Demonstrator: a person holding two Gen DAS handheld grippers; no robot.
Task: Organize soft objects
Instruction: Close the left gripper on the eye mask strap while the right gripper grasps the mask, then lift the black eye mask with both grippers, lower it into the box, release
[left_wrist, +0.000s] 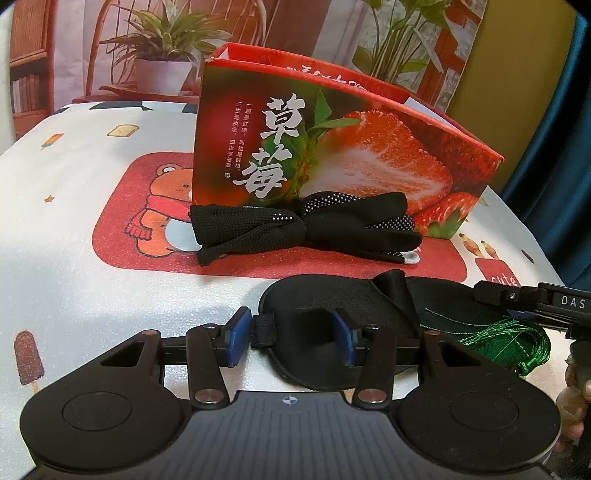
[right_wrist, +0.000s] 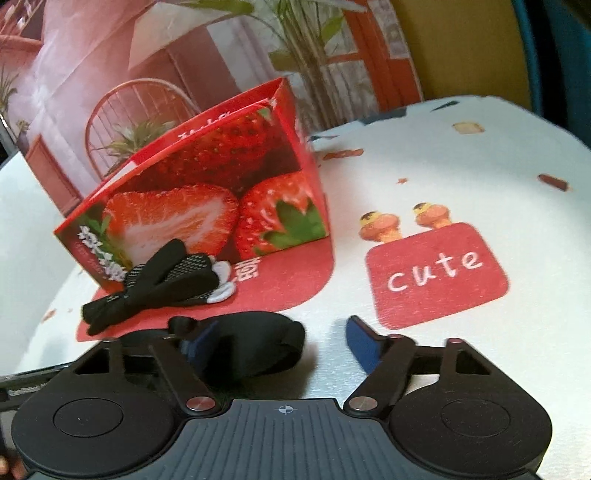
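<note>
the left gripper (left_wrist: 291, 338) sits low over the near end of a black sleep mask (left_wrist: 314, 314), its blue pads (left_wrist: 236, 332) parted on either side of the mask's strap end and one padded eye cup; the pads are spread, not pinching, though the right pad touches the cup's fabric. the right gripper (right_wrist: 284, 345) is spread wide, its left pad lying over the other end of the sleep mask (right_wrist: 255, 343) and its right pad out over bare cloth.

only the left wrist view shows a bundle of green thread (left_wrist: 506, 343) just beside the mask's right end, with the tip of the other gripper reaching in above it. only the right wrist view shows the red "cute" patch (right_wrist: 439, 273) and the two printed ice cream cones (right_wrist: 406, 219) beyond it.

both views show a pair of black dotted-grip gloves (left_wrist: 306, 225) tied in a bundle, lying against the front of an open strawberry box (left_wrist: 332, 147), between the box and the mask. from the right, the gloves (right_wrist: 159, 288) show a pale fingertip toward the box (right_wrist: 207, 195).

everything rests on a white tablecloth (left_wrist: 74, 206) printed with a bear, popsicles and toast. behind stands a printed backdrop (left_wrist: 110, 44) of a room with potted plants and a rattan chair; a teal curtain (left_wrist: 554, 147) hangs at the right.
</note>
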